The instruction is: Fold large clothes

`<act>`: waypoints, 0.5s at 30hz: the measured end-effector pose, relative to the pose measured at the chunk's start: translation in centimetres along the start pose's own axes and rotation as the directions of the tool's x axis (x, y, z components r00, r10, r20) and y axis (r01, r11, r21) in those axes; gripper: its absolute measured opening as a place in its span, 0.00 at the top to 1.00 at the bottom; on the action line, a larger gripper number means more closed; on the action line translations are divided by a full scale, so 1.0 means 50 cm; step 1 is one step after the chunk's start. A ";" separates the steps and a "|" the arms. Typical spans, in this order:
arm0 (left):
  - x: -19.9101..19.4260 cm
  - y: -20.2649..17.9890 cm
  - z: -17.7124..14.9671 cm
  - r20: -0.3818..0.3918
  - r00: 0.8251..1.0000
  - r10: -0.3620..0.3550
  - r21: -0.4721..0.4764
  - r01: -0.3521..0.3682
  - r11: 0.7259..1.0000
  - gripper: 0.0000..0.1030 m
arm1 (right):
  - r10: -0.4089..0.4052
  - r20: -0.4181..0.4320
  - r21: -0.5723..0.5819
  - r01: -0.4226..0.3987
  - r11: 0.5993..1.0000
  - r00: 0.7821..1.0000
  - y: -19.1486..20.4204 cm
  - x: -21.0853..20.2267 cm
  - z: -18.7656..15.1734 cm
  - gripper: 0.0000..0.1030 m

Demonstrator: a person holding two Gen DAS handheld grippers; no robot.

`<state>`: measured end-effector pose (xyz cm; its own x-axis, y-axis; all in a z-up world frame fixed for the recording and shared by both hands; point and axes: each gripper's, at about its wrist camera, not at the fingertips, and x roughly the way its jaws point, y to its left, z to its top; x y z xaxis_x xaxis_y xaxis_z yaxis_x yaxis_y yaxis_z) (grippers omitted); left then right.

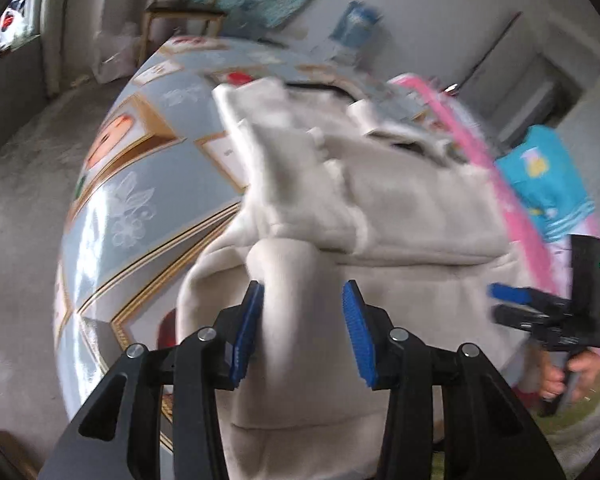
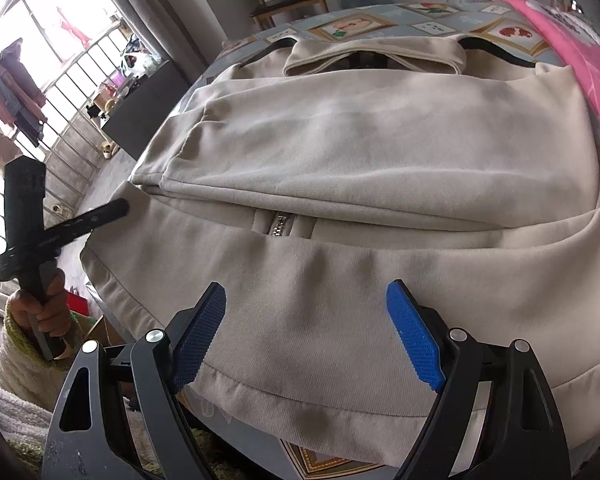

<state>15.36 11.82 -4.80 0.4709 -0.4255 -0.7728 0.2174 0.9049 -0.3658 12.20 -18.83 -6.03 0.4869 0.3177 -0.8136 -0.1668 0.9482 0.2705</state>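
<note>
Blurred and cut-off parts

The jacket (image 1: 380, 208) smears with motion in the left view; its hem (image 2: 300, 420) hides the table edge nearest the camera.

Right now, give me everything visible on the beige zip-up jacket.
The beige zip-up fabric jacket lies spread on the patterned blue tablecloth, collar at the far end, partly folded: a panel is doubled across the chest, and a short metal zipper shows below its fold edge. Soft knit look, stitched hem hanging off the near table edge. A pink cloth borders one side. The left claw has a raised fold between its blue pads; the right claw hovers open above the hem.
</note>
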 end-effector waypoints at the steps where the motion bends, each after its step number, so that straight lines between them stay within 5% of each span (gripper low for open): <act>1: 0.004 0.000 0.002 0.001 1.000 0.018 -0.002 -0.018 1.000 0.63 | 0.002 0.001 -0.002 -0.002 1.000 1.000 -0.001 0.000 0.000 0.23; 10: 0.017 -0.050 -0.015 0.002 0.971 0.241 0.100 -0.240 0.966 0.74 | 0.000 0.079 0.049 -0.004 0.999 0.997 -0.062 -0.068 -0.029 0.23; 15: 0.020 -0.063 -0.021 0.014 0.955 0.297 0.118 -0.296 0.948 0.74 | -0.106 0.178 0.181 0.073 0.981 0.978 -0.170 -0.162 -0.053 0.28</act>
<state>14.26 8.52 -4.94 0.5259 -0.1376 -0.8394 0.1671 0.9843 -0.0567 7.40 -29.48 -3.12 0.6468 0.2112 -0.7328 0.0273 0.9539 0.2990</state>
